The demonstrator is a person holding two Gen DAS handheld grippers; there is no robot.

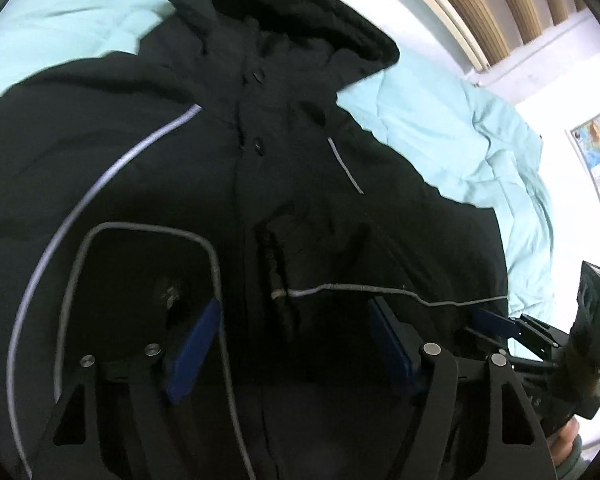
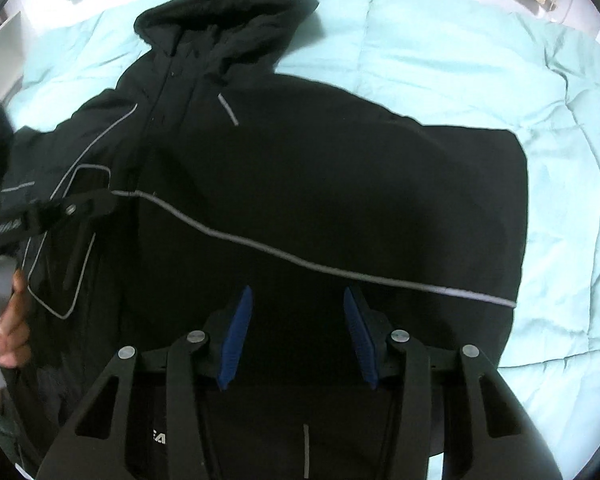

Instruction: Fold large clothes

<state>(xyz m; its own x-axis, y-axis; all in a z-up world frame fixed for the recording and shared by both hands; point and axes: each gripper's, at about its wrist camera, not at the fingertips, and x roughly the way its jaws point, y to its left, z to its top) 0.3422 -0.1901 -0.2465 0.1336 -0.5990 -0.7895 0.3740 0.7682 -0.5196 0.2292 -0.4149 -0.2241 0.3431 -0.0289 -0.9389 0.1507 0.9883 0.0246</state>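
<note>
So the thing being folded is a black hooded jacket (image 2: 300, 168), lying front-up on a pale mint quilted duvet (image 2: 480, 60), hood (image 2: 228, 16) pointing toward the far side of the bed. Looks like a padded winter coat: matte shell, thin reflective piping (image 2: 260, 246) running across the chest and around a pocket outline, snap buttons down the front placket (image 1: 256, 76). One sleeve seems to already be laid over the body, since the piping cuts diagonally across the front in the right wrist view.

My guess on handling: bulky and soft, a bit springy from the filling, so folds will want to pop back open. The shell looks kinda slick, so pinching a single layer could slip. I'd grab at seams, cuffs or the hem where the fabric is doubled up and gives the pads something to bite.

The left gripper (image 1: 296, 344) hangs over the chest area, blue pads spread wide apart, nothing between them but air above the coat. The right gripper (image 2: 298, 332) is roughly half spread over the lower front, also not pinching anything as far as I can see.

Past the bed there's a slatted wooden headboard (image 1: 480, 0) and white wall.
</note>
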